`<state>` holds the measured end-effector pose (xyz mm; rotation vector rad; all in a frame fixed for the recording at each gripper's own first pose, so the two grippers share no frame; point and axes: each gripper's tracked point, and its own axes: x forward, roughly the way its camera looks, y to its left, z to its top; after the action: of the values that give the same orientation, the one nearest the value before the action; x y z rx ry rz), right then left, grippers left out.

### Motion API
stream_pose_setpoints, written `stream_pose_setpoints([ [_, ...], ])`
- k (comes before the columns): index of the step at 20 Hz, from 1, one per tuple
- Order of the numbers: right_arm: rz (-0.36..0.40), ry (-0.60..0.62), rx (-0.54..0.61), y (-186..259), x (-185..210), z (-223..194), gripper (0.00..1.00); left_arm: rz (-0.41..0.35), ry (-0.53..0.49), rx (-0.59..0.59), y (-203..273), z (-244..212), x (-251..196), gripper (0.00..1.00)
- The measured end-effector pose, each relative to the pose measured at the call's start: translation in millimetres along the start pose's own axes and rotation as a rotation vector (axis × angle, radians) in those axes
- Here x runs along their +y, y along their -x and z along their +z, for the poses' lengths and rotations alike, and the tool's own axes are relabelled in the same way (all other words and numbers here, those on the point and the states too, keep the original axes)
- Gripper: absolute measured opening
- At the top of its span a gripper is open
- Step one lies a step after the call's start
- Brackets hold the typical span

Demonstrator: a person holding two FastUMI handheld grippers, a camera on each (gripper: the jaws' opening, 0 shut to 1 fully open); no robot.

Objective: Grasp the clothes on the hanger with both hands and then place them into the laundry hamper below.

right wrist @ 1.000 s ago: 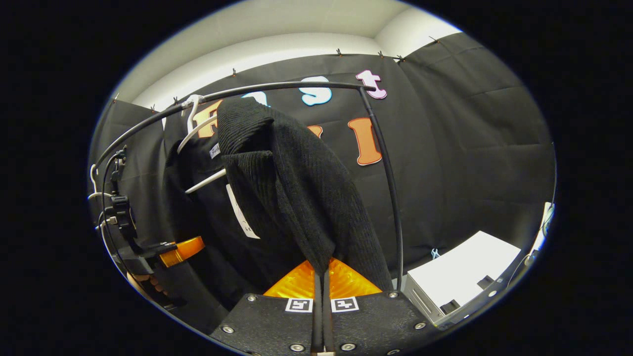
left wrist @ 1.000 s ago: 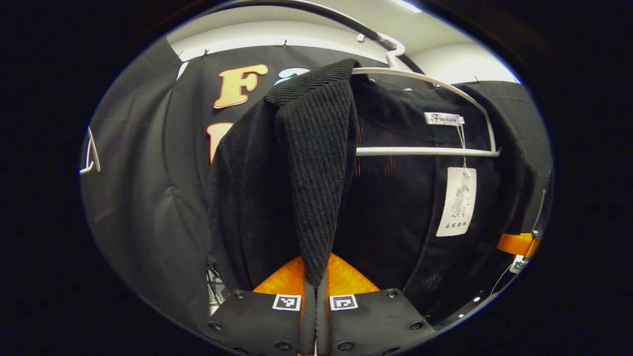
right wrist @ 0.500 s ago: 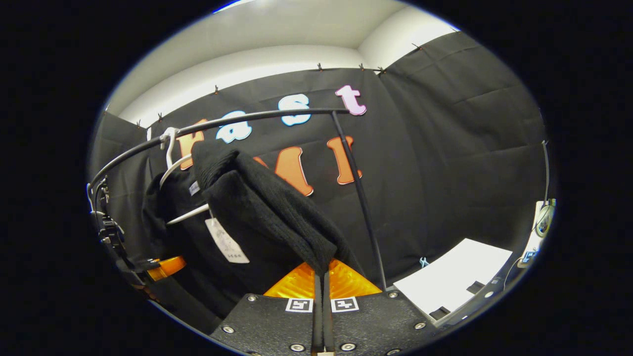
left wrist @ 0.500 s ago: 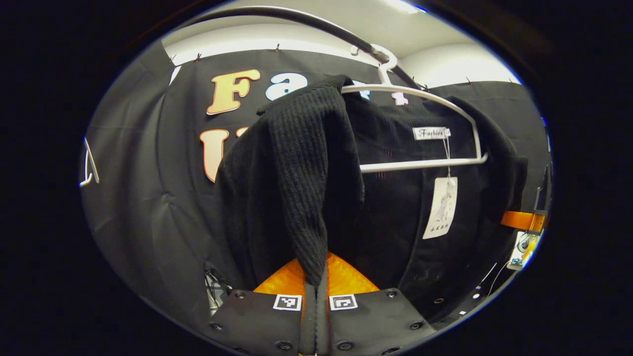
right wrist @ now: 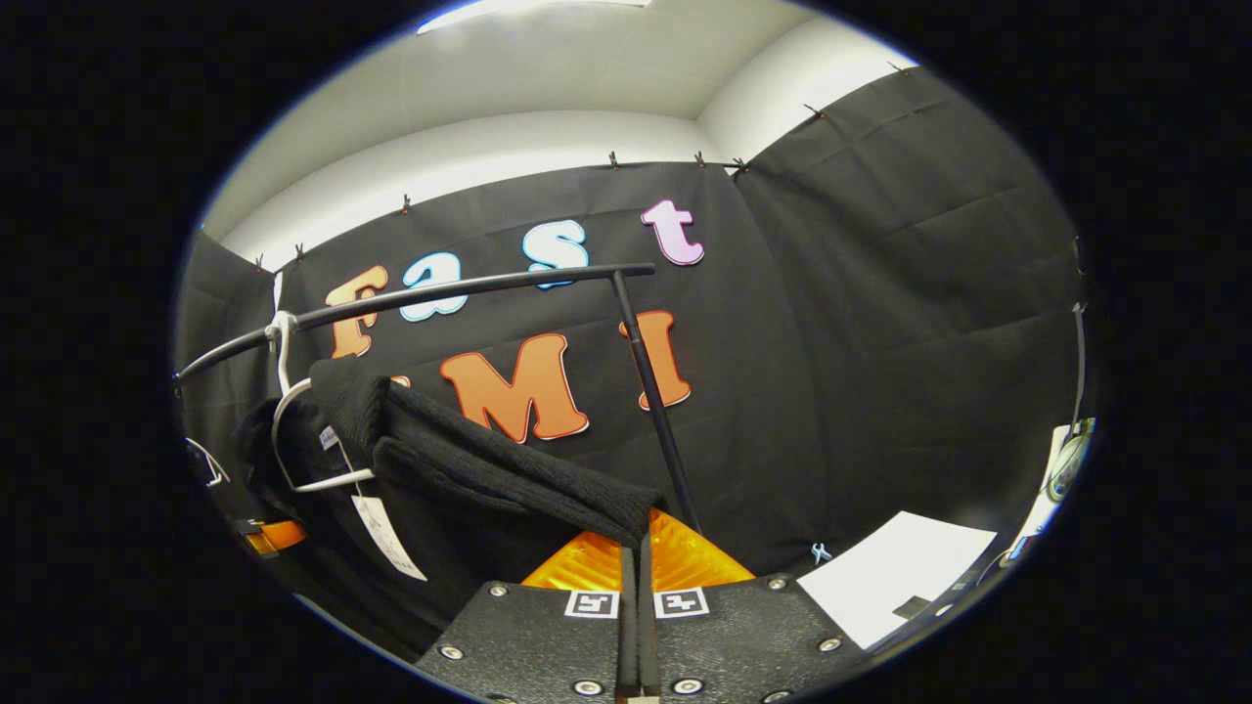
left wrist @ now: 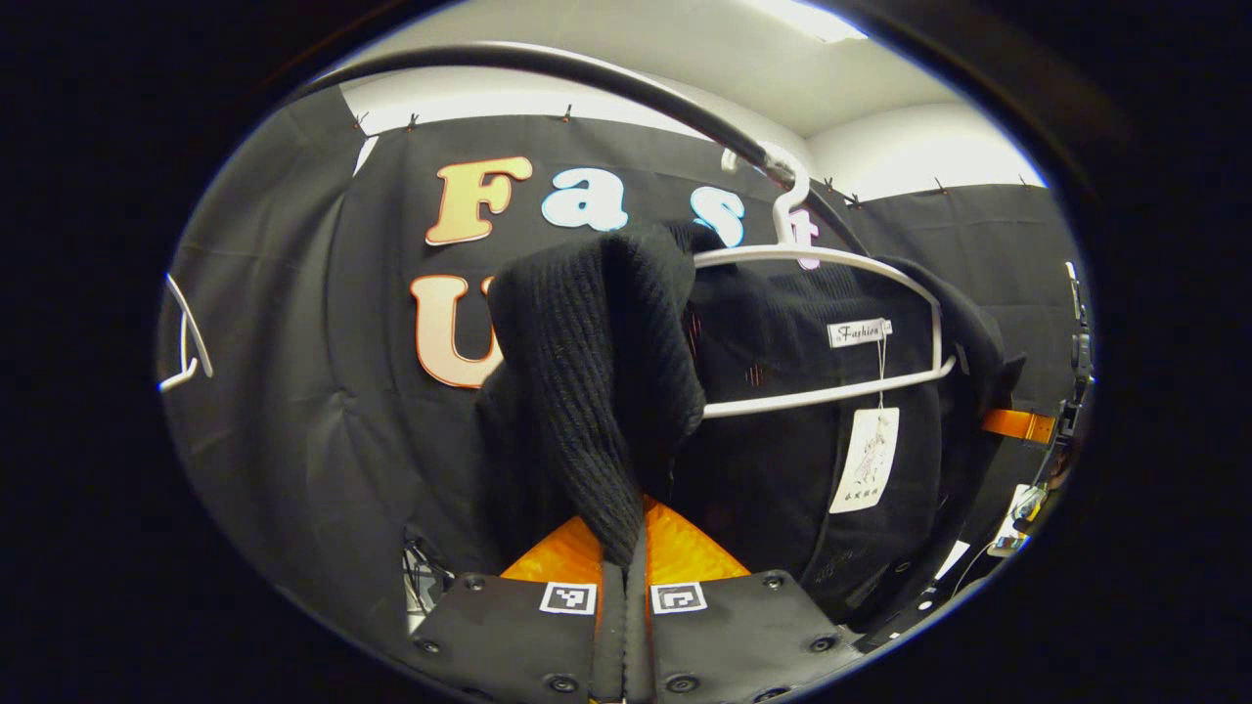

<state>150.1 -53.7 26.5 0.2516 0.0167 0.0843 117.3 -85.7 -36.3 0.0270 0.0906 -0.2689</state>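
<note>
- The left claw (left wrist: 624,548) was clenched on a fold of the knit (left wrist: 597,391), which rose straight up from its tips in the left gripper view.
- Up and to the right of that claw, the hanger (left wrist: 831,328) still carried the knit's far shoulder, and its hook sat on the rail (left wrist: 587,78) above.
- A tag (left wrist: 865,460) dangled to the right of the claw, below the hanger's bar.
- Far right of the left claw, at the edge of that view, a piece of the other gripper peeked out beside the knit.
- The right claw (right wrist: 634,548) was likewise clenched on the knit (right wrist: 489,479), which stretched up and left from its tips toward the hanger (right wrist: 293,440).
- Behind that claw stood the rail's post (right wrist: 650,391); low to its right lay a white box (right wrist: 900,572).
- The knit looked black, ribbed and thick, draped in loose folds.
- It would likely handle soft and limp, fairly light, with a coarse weave that grips well but stretches under pull.
- Pinching thick folds near each shoulder seemed the sound hold; a snag on the hanger's end was the likely risk.
- The hamper's place could not be told.
</note>
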Motion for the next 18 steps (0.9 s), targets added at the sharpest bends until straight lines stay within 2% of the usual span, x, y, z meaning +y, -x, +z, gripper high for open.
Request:
stream_pose_setpoints([
  [1,0.012,-0.002,0.009,-7.4,-4.3,-0.3,0.07,0.013,0.0,-0.003,0.6,3.7,2.2,0.07],
  [3,0.041,-0.022,0.026,-23.0,-9.8,-0.6,0.06,0.037,0.01,-0.009,3.7,10.3,2.2,0.07],
  [4,0.054,-0.032,0.035,-31.0,-11.9,-2.7,0.0,0.052,0.018,-0.009,5.2,11.0,2.7,0.09],
  [5,0.062,-0.032,0.047,-38.5,-15.6,-5.8,0.06,0.067,0.025,-0.008,7.6,12.0,3.9,0.09],
  [6,0.074,-0.029,0.057,-46.2,-17.8,-9.6,0.07,0.078,0.03,-0.012,9.9,15.2,5.1,0.07],
  [7,0.091,-0.031,0.064,-53.2,-16.6,-11.8,0.0,0.087,0.032,-0.014,10.8,18.0,4.4,0.07],
  [8,0.105,-0.038,0.076,-60.7,-15.9,-14.9,0.06,0.097,0.03,-0.016,11.0,20.8,5.1,0.06],
  [9,0.116,-0.053,0.09,-66.8,-15.8,-17.4,0.0,0.105,0.027,-0.017,12.1,22.9,5.2,0.07],
  [11,0.132,-0.082,0.085,-77.2,-16.8,-11.5,0.0,0.115,0.025,-0.019,17.4,23.2,4.2,0.09],
  [12,0.139,-0.093,0.078,-83.2,-17.0,-6.5,0.0,0.12,0.023,-0.02,20.5,25.0,5.2,0.07],
  [13,0.146,-0.106,0.074,-89.2,-17.4,-2.4,0.06,0.126,0.021,-0.021,21.9,26.6,7.0,0.07],
  [14,0.153,-0.118,0.069,-95.6,-18.9,2.3,0.0,0.131,0.021,-0.02,22.3,27.3,10.2,0.07],
  [15,0.158,-0.126,0.065,-100.5,-20.8,5.9,0.06,0.135,0.022,-0.019,23.4,28.2,12.7,0.09],
  [16,0.16,-0.123,0.061,-107.8,-21.8,8.8,0.0,0.14,0.021,-0.017,19.7,27.4,12.6,0.07],
  [18,0.126,-0.094,0.061,-127.1,-35.0,8.0,0.0,0.147,0.016,-0.011,15.4,28.5,13.3,0.07],
])
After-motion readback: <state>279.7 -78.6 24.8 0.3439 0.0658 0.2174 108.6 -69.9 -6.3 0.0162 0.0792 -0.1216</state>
